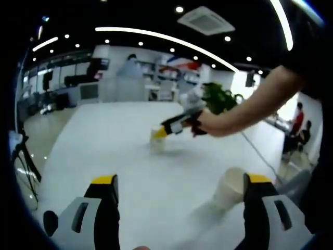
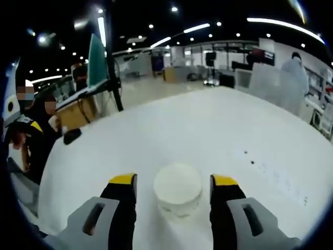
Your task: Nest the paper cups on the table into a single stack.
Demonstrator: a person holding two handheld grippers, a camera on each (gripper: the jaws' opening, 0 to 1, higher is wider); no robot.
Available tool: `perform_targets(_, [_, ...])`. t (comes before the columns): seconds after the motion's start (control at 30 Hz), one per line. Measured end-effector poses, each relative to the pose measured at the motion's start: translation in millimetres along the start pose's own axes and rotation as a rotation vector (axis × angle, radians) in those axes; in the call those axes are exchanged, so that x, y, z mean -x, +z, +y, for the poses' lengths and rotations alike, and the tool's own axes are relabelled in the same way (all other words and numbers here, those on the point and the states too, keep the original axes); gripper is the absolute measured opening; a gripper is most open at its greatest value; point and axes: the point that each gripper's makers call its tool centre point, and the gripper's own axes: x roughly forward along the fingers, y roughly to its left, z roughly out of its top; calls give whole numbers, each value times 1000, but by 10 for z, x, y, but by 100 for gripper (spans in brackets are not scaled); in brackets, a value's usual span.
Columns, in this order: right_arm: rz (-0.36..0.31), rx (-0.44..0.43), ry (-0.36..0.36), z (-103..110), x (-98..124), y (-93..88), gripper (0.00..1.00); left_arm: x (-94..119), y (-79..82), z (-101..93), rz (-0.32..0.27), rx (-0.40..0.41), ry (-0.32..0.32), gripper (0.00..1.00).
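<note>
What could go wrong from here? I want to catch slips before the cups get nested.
The right gripper stands open around an upside-down paper cup; closing hard could crush its thin wall or tip it. In the left gripper view, a second cup sits beside the right-hand jaw of the open left gripper, so a sideways move could knock it over. Both cups look inverted on the white table, so a pinched cup may slide rather than lift.
</note>
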Motion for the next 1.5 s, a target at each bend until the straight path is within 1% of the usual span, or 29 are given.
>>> perform_targets(0.23, [10, -5, 12, 4, -22, -48, 45, 13, 0, 32, -7, 10, 12, 100])
perform_targets(0.4, [8, 7, 27, 19, -16, -59, 38, 10, -22, 23, -4, 15, 13, 100])
perform_targets(0.53, [4, -6, 28, 13, -11, -65, 37, 21, -16, 6, -14, 19, 16, 100])
perform_targets(0.87, [3, -15, 36, 37, 16, -60, 37, 51, -49, -12, -9, 24, 19, 100])
perform_targets(1.0, [11, -1, 33, 43, 47, -46, 36, 60, -11, -7, -20, 33, 19, 100])
perform_targets(1.1, [0, -9, 33, 40, 94, 0, 36, 64, 37, 0, -26, 26, 19, 100])
perform_targets(1.3, [-6, -7, 24, 61, 237, 99, 36, 45, 150, -2, -39, 15, 6, 100])
perform_targets(1.4, [-11, -1, 26, 81, 312, 159, 36, 38, 241, -31, -63, 10, -1, 100])
perform_targets(1.5, [-18, 10, 22, 91, 400, 207, 36, 25, 268, -68, -66, 4, -10, 100])
